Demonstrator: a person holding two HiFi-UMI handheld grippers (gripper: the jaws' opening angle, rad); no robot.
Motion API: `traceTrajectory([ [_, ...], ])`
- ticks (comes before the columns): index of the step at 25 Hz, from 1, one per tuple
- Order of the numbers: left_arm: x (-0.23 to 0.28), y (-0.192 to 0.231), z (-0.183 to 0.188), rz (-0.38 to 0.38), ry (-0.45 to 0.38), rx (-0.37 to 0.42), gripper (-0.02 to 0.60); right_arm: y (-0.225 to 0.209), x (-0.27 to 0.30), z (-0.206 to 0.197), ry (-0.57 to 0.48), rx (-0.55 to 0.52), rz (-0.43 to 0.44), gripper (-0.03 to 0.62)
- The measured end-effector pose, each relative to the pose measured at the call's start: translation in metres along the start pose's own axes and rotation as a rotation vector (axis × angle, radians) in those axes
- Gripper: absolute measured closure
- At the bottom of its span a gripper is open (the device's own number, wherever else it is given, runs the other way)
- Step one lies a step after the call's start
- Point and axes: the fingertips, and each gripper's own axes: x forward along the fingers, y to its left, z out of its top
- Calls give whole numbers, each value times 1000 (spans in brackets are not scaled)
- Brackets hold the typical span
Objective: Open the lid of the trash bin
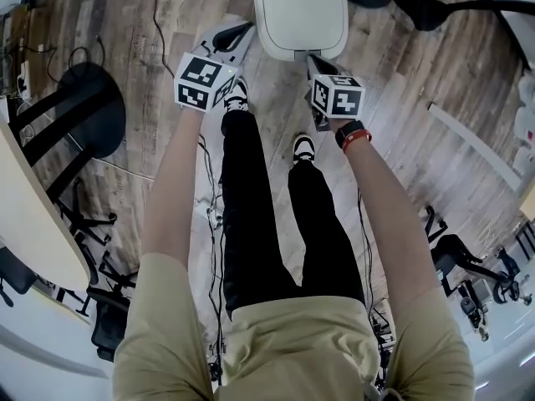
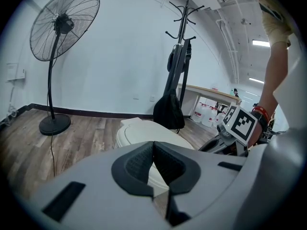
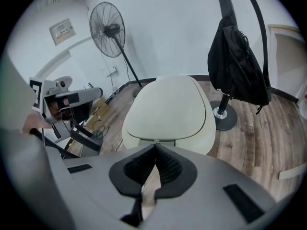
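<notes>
- The white trash bin (image 1: 301,11) stands on the wood floor (image 1: 401,124), just in front of the person's shoes (image 1: 236,97). It is at the far side of the head view, in the middle.
- Its lid (image 3: 168,104) lies flat and shut, so the job is not done yet.
- The left gripper (image 1: 241,30) is held out near the left side of the bin. I cannot tell if it touches it.
- In the left gripper view, its fingers (image 2: 136,164) are pressed together at the tips. Nothing is between them.
- The right gripper (image 1: 318,59) is near the front right of the bin, close to the lid's near edge.
- In the right gripper view, its fingers (image 3: 170,166) are pressed together too, and they pinch nothing. They point right at the lid.
- I think both grippers are held low and out in front so that the person can reach the lid without bending far.
- I think the next move is to get a grip on the lid's near edge and lift it. Shut fingers cannot pinch the lid, so they may need to spread first, or else push up from under the rim.
- A tall fan (image 2: 60,20) stands far off on the left, by the wall.
- A coat stand (image 2: 184,18) with a black bag (image 3: 237,71) is behind the bin. It is far enough away, I think, that the lid can swing up freely.
</notes>
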Motion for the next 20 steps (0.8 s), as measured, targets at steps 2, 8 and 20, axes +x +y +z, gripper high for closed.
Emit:
traceTrajectory([
  [2, -4, 0, 1, -1, -1, 0, 557, 1, 1, 0, 0, -7, -22, 580],
  [8, -14, 2, 3, -1, 2, 7, 557, 3, -1, 0, -12, -24, -15, 580],
  [20, -96, -34, 72, 60, 45, -62, 557, 31, -95, 55, -42, 144, -21, 580],
])
